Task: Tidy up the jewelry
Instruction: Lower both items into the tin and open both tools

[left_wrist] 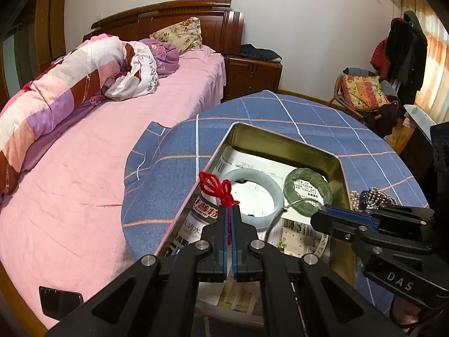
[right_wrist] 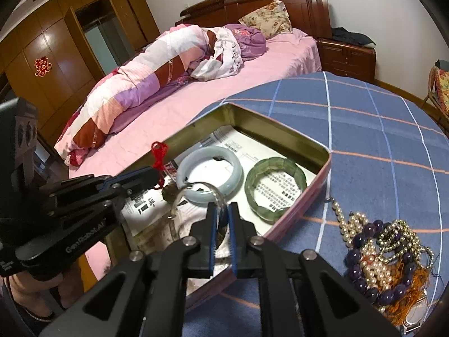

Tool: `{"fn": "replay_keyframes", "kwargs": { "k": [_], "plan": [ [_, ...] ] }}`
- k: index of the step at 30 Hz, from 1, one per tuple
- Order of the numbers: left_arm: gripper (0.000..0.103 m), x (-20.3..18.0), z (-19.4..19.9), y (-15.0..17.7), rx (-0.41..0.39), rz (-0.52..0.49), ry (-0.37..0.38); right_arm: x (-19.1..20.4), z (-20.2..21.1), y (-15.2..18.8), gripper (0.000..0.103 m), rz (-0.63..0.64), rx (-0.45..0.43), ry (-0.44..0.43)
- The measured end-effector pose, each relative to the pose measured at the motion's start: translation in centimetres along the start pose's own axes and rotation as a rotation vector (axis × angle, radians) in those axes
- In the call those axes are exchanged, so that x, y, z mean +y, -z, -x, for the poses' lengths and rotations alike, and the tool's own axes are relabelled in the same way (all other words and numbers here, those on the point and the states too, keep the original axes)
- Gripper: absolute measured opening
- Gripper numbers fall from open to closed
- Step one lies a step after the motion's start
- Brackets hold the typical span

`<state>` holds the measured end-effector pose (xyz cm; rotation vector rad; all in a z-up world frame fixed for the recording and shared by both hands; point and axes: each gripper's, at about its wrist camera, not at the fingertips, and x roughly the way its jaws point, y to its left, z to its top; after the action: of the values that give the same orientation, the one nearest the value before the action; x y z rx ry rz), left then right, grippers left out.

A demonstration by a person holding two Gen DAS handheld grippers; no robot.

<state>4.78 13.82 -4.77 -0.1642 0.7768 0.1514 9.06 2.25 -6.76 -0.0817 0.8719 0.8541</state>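
Note:
My left gripper (left_wrist: 230, 210) is shut on a red knotted cord (left_wrist: 217, 186) over the left rim of an open tin (left_wrist: 280, 137). In the right wrist view a dark pendant (right_wrist: 168, 193) hangs below that left gripper (right_wrist: 154, 172). From it a thin silvery cord (right_wrist: 196, 184) arcs into my right gripper (right_wrist: 223, 213), whose pads stand slightly apart with the cord in the gap. A pale bangle (right_wrist: 233, 168) and a green bracelet (right_wrist: 252, 193) lie in the tin (right_wrist: 280, 129) on printed paper. My right gripper (left_wrist: 315, 217) reaches in from the right.
A tangle of pearl, purple and gold bead strings (right_wrist: 387, 252) lies on the blue checked cloth (right_wrist: 378, 140) right of the tin. A pink bed (left_wrist: 84, 168) with a rolled quilt runs along the left, and a dark phone (left_wrist: 60, 303) lies on it.

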Motion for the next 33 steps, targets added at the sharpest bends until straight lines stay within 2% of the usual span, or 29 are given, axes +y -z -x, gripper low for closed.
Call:
{"fn": "replay_keyframes", "kwargs": {
  "k": [2, 4, 6, 7, 8, 10, 11, 33],
  "plan": [
    [0.002, -0.3, 0.1, 0.0, -0.003, -0.014, -0.005, -0.2, 0.0, 0.0, 0.014, -0.007, -0.005, 0.005],
    [0.003, -0.5, 0.2, -0.1, 0.001, -0.014, -0.006, -0.3, 0.2, 0.0, 0.018, -0.012, -0.012, 0.0],
    [0.006, -0.7, 0.3, -0.1, 0.001, -0.011, -0.004, -0.2, 0.5, -0.1, 0.035, -0.009, -0.025, -0.001],
    [0.015, -0.8, 0.4, -0.1, 0.0, -0.01, -0.009, -0.1, 0.7, -0.1, 0.04, -0.004, -0.032, 0.002],
    [0.032, -0.9, 0.6, -0.1, -0.008, -0.011, -0.012, 0.0, 0.9, -0.2, 0.048, 0.002, -0.038, 0.001],
    [0.06, -0.9, 1.2, -0.2, -0.038, -0.008, -0.039, 0.0, 1.2, -0.2, 0.05, 0.003, -0.047, 0.014],
    [0.064, -0.9, 1.4, -0.2, -0.052, -0.006, -0.043, 0.0, 1.2, -0.2, 0.05, 0.001, -0.05, 0.017],
    [0.064, -0.4, 1.5, -0.4, -0.047, 0.004, -0.047, 0.1, 1.1, -0.3, 0.05, 0.001, -0.053, 0.025]
  ]
}}
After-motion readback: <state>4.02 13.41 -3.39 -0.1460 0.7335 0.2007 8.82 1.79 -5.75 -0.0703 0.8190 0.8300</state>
